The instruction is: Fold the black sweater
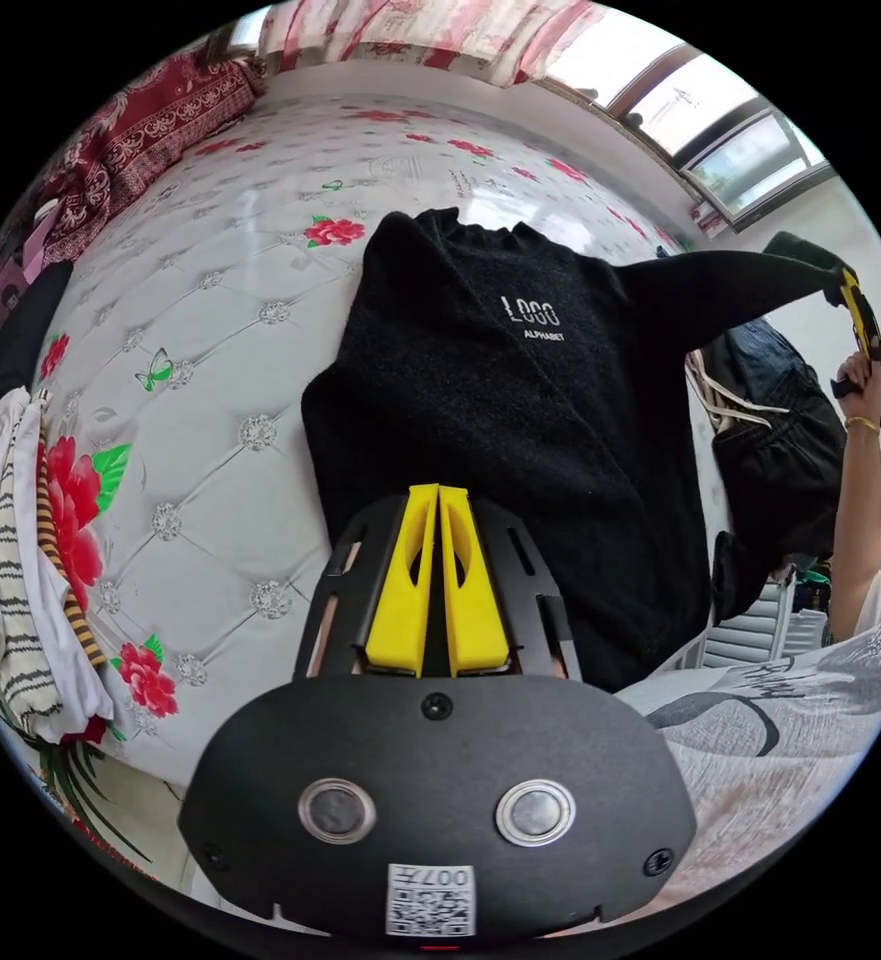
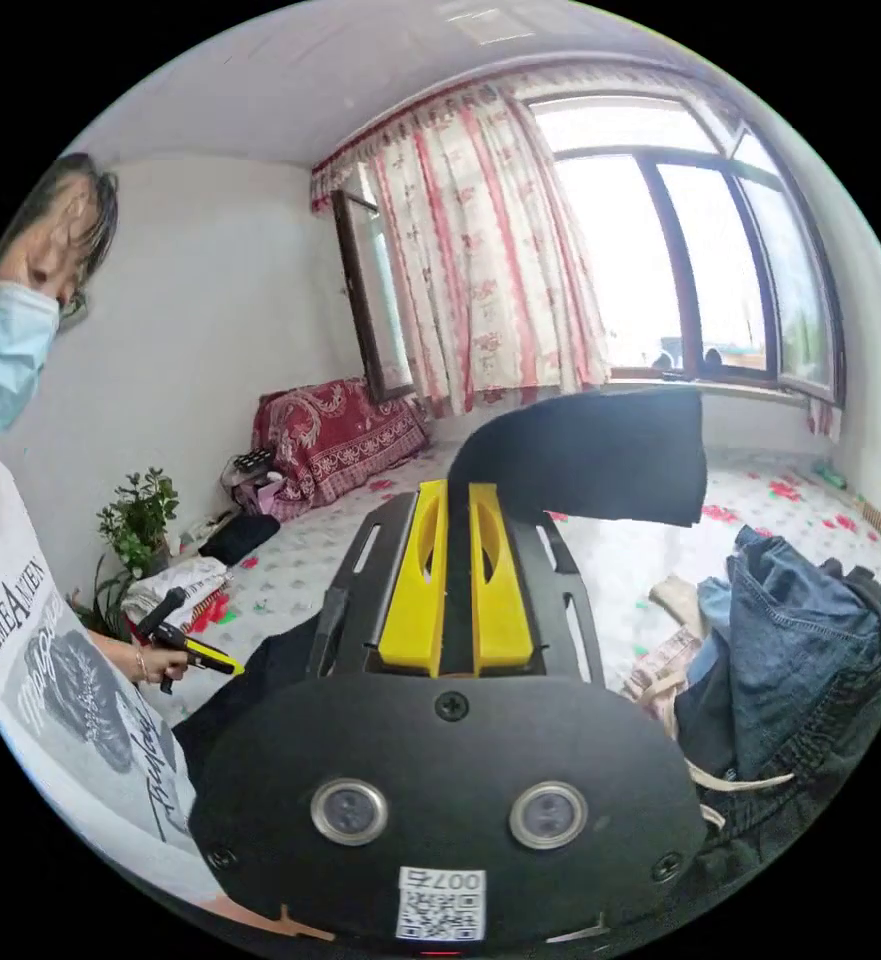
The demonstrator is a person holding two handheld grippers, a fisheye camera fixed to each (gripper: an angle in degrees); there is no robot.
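The sweater [image 1: 520,420] is black with white letters. The bed [image 1: 210,330] is white with red flowers. The curtains [image 2: 480,250] have red stripes.

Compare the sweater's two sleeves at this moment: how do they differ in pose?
The right sleeve is lifted off the bed and stretched out, pinched in the right tool. The left sleeve lies slack along the black sweater body on the bed. Both are plain black.

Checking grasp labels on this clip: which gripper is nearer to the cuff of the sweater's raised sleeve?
Right. The right gripper is shut on the raised sleeve near its cuff. The left gripper sits closed at the black sweater hem, across the body from that sleeve.
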